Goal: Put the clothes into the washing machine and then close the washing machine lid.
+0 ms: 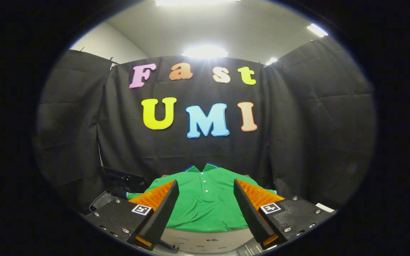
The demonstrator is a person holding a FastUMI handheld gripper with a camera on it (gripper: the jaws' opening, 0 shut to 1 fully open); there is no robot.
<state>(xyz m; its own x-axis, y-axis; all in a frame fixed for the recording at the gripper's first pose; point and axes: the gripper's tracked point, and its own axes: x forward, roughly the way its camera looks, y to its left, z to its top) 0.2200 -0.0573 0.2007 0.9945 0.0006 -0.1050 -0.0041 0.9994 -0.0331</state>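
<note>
Gripper (205, 188) held level, fingers spread wide, nothing between them pressed or held. Both fingers free in the air, above and short of the cloth.

Green polo shirt (205, 204) lies straight ahead and a little below, seen in the gap between the fingers and running out past both. Spread flat, front side up, on a pale table (205, 239) whose near edge shows just under the hem.

Long axis of the shirt runs directly away from the gripper: hem nearest, button placket up the middle, blue-trimmed collar at the far end, pointing at the booth wall. The placket sits about on the gripper's own centre line, so shirt and gripper are lined up. One sleeve pokes out beyond the left finger.

Judgement: pick-up not yet begun. The approach would be forward and down, onto the near or middle cloth, pinching up a fold.

A dark object (121, 179) stands beyond the left finger, beside the table; possibly the washing machine or its raised lid, cannot tell.
</note>
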